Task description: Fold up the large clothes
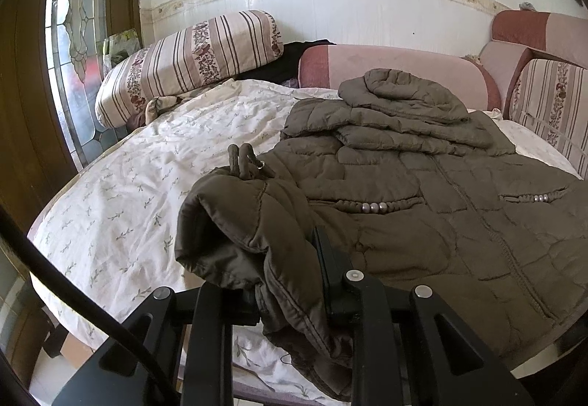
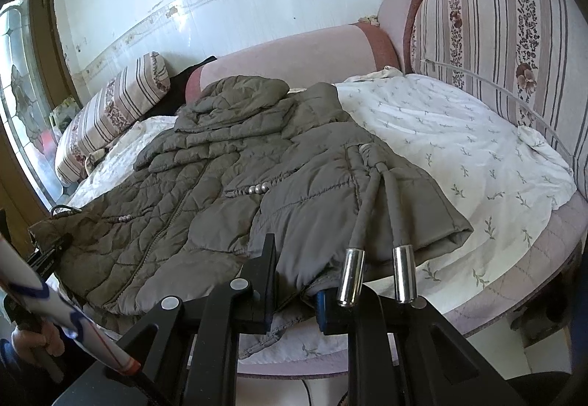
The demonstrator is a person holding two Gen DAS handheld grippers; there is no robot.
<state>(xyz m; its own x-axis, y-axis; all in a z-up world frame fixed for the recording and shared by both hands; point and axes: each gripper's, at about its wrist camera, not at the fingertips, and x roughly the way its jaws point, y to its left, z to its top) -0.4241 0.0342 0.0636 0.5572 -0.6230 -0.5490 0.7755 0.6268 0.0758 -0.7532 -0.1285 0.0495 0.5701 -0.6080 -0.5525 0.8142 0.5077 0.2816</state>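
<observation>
Both tongs, left tongs [image 1: 290,281] and right tongs [image 2: 294,290], clamp your jacket's [image 1: 422,222] hem corners on the bed [image 2: 459,134]; slippery padding may slide free mid-fold.

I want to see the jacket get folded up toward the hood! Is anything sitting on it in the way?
Nothing visible blocks it. Both grippers, left and right, already pinch the jacket hem. Only its own drawstring cords and folded-in sleeves lie on top, between hem and hood.
</observation>
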